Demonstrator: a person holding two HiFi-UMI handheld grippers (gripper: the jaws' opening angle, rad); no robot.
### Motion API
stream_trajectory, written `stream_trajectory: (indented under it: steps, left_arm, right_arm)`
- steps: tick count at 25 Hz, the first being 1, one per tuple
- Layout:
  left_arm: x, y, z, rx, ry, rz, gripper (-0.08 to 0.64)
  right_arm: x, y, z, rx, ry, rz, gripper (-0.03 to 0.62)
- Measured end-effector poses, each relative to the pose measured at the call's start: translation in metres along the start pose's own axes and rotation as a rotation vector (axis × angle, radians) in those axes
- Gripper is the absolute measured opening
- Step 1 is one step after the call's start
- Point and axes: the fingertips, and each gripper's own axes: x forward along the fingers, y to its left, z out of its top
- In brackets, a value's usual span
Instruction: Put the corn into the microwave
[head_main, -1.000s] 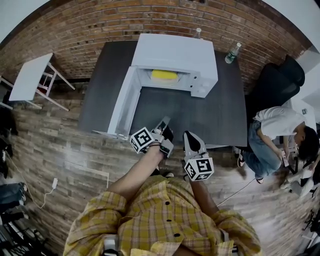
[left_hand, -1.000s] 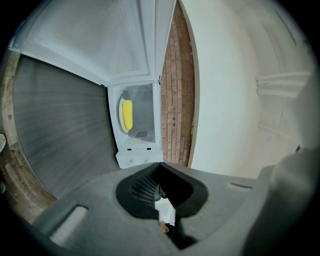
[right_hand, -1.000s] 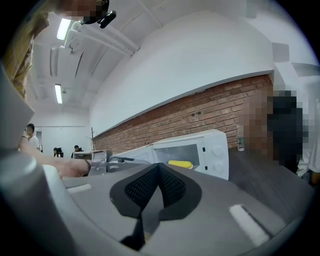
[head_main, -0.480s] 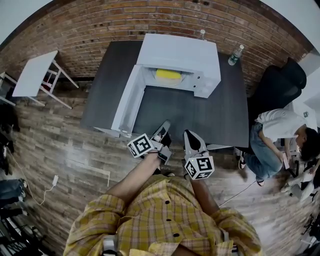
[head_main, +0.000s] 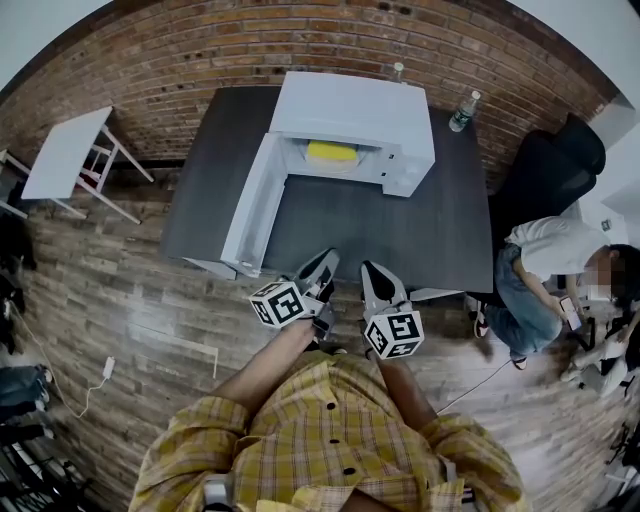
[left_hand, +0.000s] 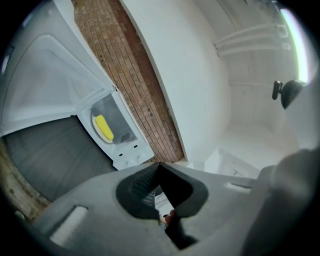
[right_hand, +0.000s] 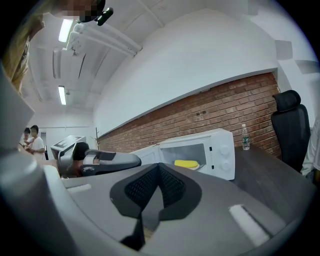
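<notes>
The corn (head_main: 330, 152) lies inside the microwave (head_main: 352, 105), whose door (head_main: 250, 205) stands open. Both grippers are side by side at the near edge of the worktop (head_main: 420, 235). The left gripper (head_main: 322, 264) has its jaws pressed together on nothing, and the corn is well apart from it, ahead of its tips. The right gripper (head_main: 367, 272) is likewise closed and empty, with the corn well ahead and slightly to the right of its jaws.
</notes>
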Motion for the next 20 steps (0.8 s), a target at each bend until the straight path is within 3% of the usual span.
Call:
stream_trajectory:
  steps: [7, 12, 17, 20]
  left_arm:
    - [-0.007, -0.016, -0.007, 0.298, 0.069, 0.025, -0.002]
    - [-0.012, -0.022, -0.012, 0.446, 0.09, 0.055, -0.002]
    - [-0.017, -0.023, -0.019, 0.641, 0.111, 0.115, -0.003]
    - [-0.019, -0.023, -0.022, 0.69, 0.115, 0.137, -0.003]
  right_arm:
    - [-0.003, 0.004, 0.004, 0.002, -0.013, 0.005, 0.005]
    - [-0.007, 0.005, 0.007, -0.006, -0.023, 0.002, 0.003]
    - [-0.012, 0.004, 0.005, -0.013, -0.024, 0.004, 0.003]
    - [-0.014, 0.004, 0.004, -0.017, -0.023, 0.009, 0.003]
